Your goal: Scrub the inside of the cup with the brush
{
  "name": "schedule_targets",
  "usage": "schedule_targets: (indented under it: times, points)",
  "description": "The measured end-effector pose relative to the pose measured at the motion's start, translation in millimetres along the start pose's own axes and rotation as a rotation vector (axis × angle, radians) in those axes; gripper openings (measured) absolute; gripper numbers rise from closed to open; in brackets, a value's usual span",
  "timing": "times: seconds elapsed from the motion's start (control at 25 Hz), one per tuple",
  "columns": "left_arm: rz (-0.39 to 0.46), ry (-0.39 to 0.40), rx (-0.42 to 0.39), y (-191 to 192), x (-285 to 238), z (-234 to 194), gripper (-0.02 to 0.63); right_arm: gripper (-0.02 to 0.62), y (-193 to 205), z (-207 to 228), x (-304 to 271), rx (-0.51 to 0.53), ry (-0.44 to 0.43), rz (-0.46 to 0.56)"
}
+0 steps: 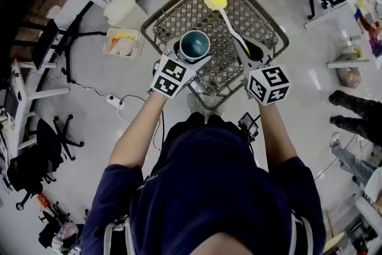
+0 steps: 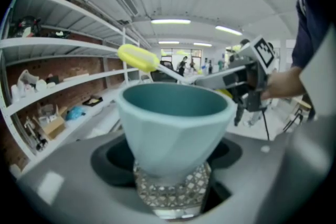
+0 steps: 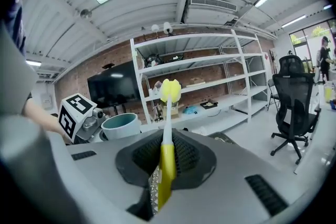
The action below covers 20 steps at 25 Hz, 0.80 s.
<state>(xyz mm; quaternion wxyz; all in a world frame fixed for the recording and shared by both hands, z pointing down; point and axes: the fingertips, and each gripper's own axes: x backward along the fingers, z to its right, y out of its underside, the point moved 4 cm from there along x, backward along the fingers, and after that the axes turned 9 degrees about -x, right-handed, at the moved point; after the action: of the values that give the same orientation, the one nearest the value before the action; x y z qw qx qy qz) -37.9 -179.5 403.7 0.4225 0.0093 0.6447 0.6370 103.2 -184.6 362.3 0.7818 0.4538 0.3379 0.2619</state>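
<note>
In left tool [image 1: 192, 60]: cup [image 1: 194, 45], left of brush [image 1: 222, 8] in right tool [image 1: 245, 52]; both above wire basket [image 1: 170, 16].

Pale teal cup [image 1: 194, 45], darker teal inside, with faceted wall narrowing towards the base; upright, mouth up, gripped near the base by the left tongs [image 1: 190, 61]. Beside it, brush [image 1: 222, 9] with yellow foam head, thin white stem and yellow handle; gripped at the handle by the right tongs [image 1: 243, 52], head outside the cup.
</note>
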Motion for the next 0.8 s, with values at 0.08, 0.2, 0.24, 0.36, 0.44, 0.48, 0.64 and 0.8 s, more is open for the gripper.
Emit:
schedule_targets:
  times: [0.08,0.2,0.24,0.36,0.44,0.48,0.64,0.8]
  points:
    - [0.017,-0.01,-0.011,-9.3,5.9,0.6,0.368,0.032,-7.5,-3.8,5.1,-0.003,-0.004,0.024]
    - [0.026,-0.021,-0.045,-19.7,9.4,2.9,0.368,0.032,-16.0,-7.0,11.4,-0.006,-0.006,0.048]
    - [0.028,-0.021,-0.056,-22.4,9.5,4.2,0.368,0.032,-17.6,-7.3,13.2,-0.007,-0.006,0.052]
    - [0.039,-0.008,-0.054,-27.7,8.3,7.5,0.368,0.032,-19.6,-7.1,17.4,-0.014,-0.002,0.06]
    - [0.045,0.007,-0.038,-27.8,6.6,9.1,0.368,0.032,-18.0,-5.4,19.1,-0.02,0.003,0.062]
    - [0.048,0.012,-0.029,-27.7,6.0,9.6,0.368,0.032,-16.5,-4.2,19.9,-0.023,0.008,0.063]
    - [0.051,0.013,-0.023,-31.0,5.6,10.3,0.368,0.032,-13.5,-0.7,23.2,-0.03,0.019,0.061]
    - [0.051,0.015,-0.038,-34.2,8.4,11.1,0.368,0.032,-15.4,-4.1,24.8,-0.026,0.018,0.067]
